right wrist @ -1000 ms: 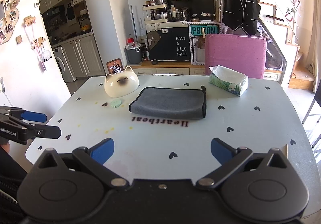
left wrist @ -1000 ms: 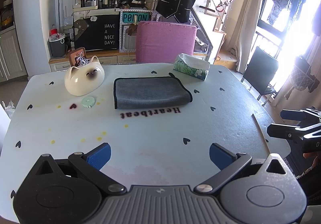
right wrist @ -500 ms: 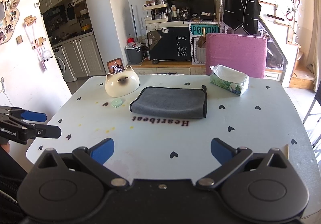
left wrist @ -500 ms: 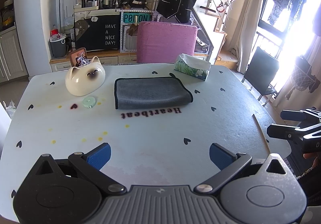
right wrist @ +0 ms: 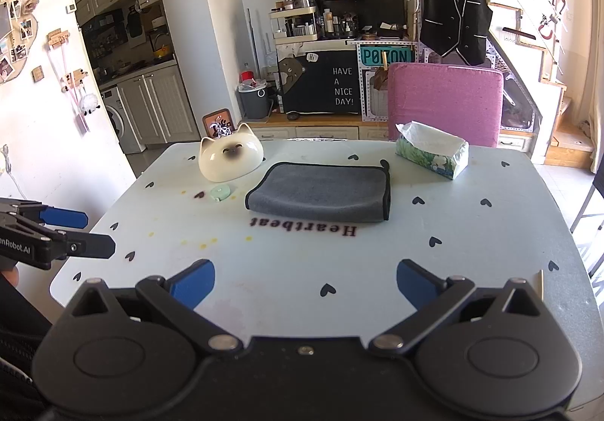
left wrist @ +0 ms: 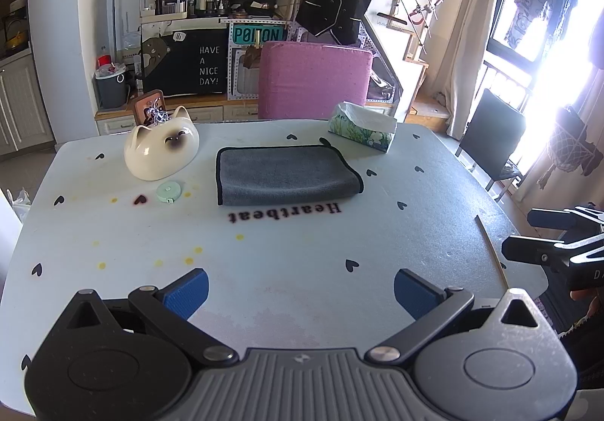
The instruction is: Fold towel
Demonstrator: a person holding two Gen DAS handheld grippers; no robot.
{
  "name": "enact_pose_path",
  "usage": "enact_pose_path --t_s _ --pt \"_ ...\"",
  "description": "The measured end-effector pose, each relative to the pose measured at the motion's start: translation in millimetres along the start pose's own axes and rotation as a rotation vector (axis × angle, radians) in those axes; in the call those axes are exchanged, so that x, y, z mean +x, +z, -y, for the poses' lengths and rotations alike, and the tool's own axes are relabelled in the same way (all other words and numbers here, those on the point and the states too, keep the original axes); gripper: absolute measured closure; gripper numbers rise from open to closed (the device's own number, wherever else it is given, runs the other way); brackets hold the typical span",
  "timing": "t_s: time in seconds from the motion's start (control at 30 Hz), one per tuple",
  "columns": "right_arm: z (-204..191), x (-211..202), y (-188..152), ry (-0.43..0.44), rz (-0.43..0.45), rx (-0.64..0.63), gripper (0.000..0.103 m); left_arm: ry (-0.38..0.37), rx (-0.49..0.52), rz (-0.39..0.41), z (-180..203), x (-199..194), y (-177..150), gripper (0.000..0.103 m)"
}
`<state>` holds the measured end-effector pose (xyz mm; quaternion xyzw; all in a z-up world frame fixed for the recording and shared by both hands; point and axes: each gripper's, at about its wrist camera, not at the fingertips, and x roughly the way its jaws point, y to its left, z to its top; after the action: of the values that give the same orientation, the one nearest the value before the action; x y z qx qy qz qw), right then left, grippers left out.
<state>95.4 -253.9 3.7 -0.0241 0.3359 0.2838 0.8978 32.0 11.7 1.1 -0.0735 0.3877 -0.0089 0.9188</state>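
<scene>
The grey towel (left wrist: 285, 175) lies folded flat on the table (left wrist: 283, 255), towards the far edge and about midway between the left and right edges, just beyond the printed word "Heartbeat" (its black-trimmed border shows along the sides). Nothing touches it.

The left hand-held gripper (left wrist: 300, 289) hangs over the near edge of the table with its blue pads spread wide and nothing between them. The right hand-held gripper (right wrist: 305, 283) is held the same way over the near edge, its jaws wide apart and empty. Both are well apart from the towel.

A cream cat-shaped dish (left wrist: 161, 153) sits near the far left corner, with a small mint-green round tape measure (left wrist: 168, 191) just in front of it. A tissue box (left wrist: 362, 126) stands by the far edge, right of the towel. A pink chair (left wrist: 315, 79) is beyond the far edge.
</scene>
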Motion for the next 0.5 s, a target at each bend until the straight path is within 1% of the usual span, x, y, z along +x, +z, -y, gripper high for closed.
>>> enact_pose_path --t_s 0.5 --pt "-0.4 0.7 -0.7 -0.002 -0.002 0.0 0.0 0.0 -0.001 0.0 -0.5 -0.5 -0.3 0.0"
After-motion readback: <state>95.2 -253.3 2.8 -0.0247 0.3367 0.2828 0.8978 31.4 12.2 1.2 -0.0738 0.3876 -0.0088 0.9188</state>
